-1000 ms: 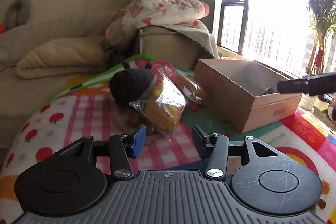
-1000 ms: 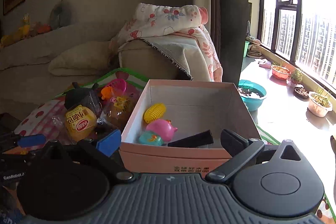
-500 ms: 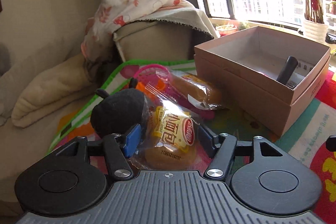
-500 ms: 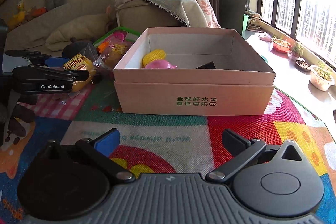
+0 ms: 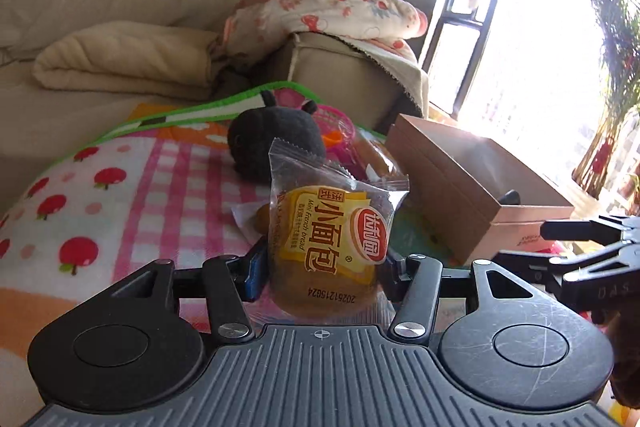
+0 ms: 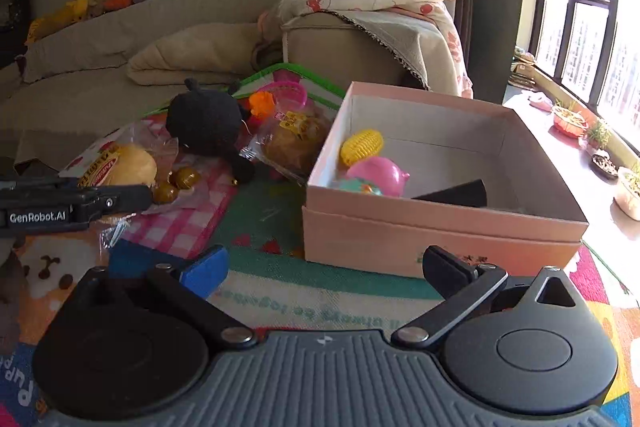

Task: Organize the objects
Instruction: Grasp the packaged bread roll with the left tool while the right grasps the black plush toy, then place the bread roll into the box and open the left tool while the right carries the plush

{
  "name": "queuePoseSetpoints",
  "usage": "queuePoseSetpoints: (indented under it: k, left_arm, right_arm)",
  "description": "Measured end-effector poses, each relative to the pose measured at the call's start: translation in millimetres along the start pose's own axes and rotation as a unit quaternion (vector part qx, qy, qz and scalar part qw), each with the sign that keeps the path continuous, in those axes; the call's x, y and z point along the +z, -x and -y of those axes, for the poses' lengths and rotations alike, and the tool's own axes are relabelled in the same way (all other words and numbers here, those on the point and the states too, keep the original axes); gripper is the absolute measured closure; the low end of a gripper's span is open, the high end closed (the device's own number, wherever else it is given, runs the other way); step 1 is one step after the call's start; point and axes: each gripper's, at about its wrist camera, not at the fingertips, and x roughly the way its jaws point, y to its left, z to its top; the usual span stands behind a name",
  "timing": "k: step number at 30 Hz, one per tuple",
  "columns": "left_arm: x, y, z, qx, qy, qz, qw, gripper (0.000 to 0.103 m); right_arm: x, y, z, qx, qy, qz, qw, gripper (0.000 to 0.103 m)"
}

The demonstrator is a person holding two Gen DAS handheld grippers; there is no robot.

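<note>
My left gripper [image 5: 324,267] is shut on a packaged mini bread [image 5: 328,247] and holds it above the play mat; it also shows in the right wrist view [image 6: 120,167]. A black plush toy [image 5: 276,143] lies behind it, also seen from the right [image 6: 208,123]. The pink cardboard box [image 6: 400,239] holds a yellow corn toy [image 6: 362,145], a pink pig toy [image 6: 378,175] and a black object [image 6: 456,193]. My right gripper [image 6: 324,263] is open and empty in front of the box.
Another wrapped bread [image 6: 296,139], a pink basket [image 6: 286,93], an orange toy [image 6: 262,105] and small gold balls [image 6: 176,185] lie left of the box. A beige sofa [image 5: 120,67] with blankets stands behind. Potted plants [image 6: 568,117] line the window sill.
My left gripper closed on the mini bread and lifted it off the mat. My right gripper drew back from the box and moved a little left.
</note>
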Motion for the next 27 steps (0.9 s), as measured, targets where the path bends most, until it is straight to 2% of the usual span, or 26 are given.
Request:
queuePoseSetpoints:
  k: [2,4,6,9,11,15,17,18,21,27]
  left_arm:
    - [-8,10,-14,0.024,0.017,0.013,0.9995,0.045]
    - [-9,17,-32,0.019,0.072,0.025,0.9969,0.045]
    - [-10,24,-38,0.022,0.092,0.048,0.9943,0.045]
    - [-12,32,-42,0.026,0.108,0.074,0.9911,0.045]
    - [-12,35,-48,0.026,0.125,0.082,0.9885,0.045]
    - [-12,36,-53,0.02,0.136,0.084,0.9869,0.045]
    - [-12,36,-51,0.019,0.133,0.087,0.9871,0.045]
    - [-12,37,-52,0.017,0.134,0.088,0.9869,0.045]
    - [-12,36,-54,0.015,0.141,0.086,0.9862,0.045]
    - [-13,35,-54,0.014,0.142,0.082,0.9863,0.045]
  right_arm:
    - [21,-4,-18,0.022,0.018,0.015,0.999,0.0]
    - [47,-16,-40,0.043,0.032,0.026,0.998,0.0]
    - [71,-36,-60,0.061,0.043,0.026,0.997,0.0]
    - [102,-84,-88,0.064,0.047,-0.004,0.997,0.0]
    - [114,-117,-100,0.051,0.042,-0.027,0.997,0.0]
    - [119,-167,-115,0.032,0.028,-0.074,0.996,0.001]
    - [117,-176,-118,0.019,0.023,-0.089,0.996,0.016]
    - [116,-176,-119,0.01,0.023,-0.092,0.995,0.016]
    - [113,-162,-115,0.022,0.032,-0.094,0.995,0.018]
    - [97,-83,-87,0.061,0.038,-0.076,0.995,0.018]
